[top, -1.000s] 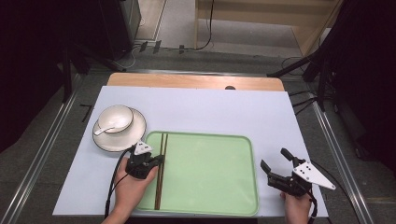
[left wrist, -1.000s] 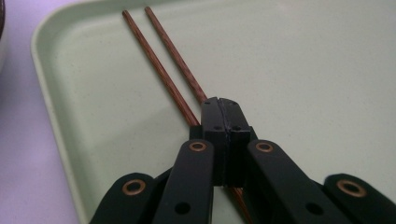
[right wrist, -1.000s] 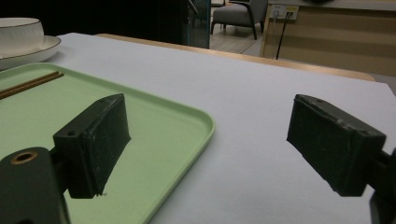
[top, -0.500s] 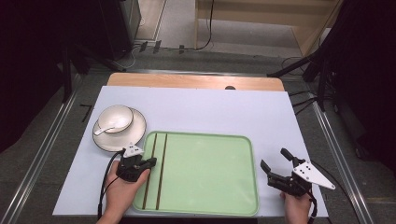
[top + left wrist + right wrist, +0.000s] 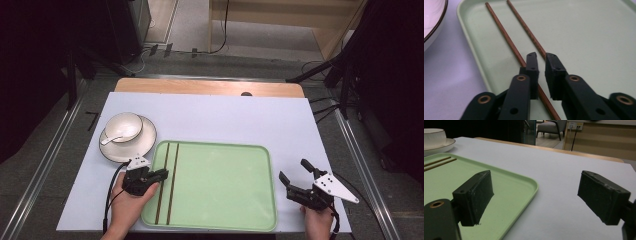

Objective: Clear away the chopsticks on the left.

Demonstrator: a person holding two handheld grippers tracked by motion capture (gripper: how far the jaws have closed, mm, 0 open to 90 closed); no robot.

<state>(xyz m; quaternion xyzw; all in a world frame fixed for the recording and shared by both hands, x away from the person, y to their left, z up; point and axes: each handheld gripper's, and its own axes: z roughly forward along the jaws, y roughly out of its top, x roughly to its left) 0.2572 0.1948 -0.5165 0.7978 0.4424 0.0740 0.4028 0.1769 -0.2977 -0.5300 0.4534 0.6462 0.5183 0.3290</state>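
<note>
Left gripper (image 5: 541, 56) just opening, jaws a narrow gap apart, empty, above two chopsticks (image 5: 524, 25) lying on green tray (image 5: 225, 210). Right gripper (image 5: 298, 177) gaping wide, holding nothing, beside tray.

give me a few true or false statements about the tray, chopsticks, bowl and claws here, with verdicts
1. Two brown wooden chopsticks lie side by side in the pale green plastic tray. True.
2. The white bowl sits inside the tray. False: it stands on a white saucer on the table, beside the tray's far left corner.
3. The right claw stands wide open, holding nothing. True.
4. The left claw grips both chopsticks. False: a narrow gap shows between its jaws, and no chopstick is pinched.
</note>
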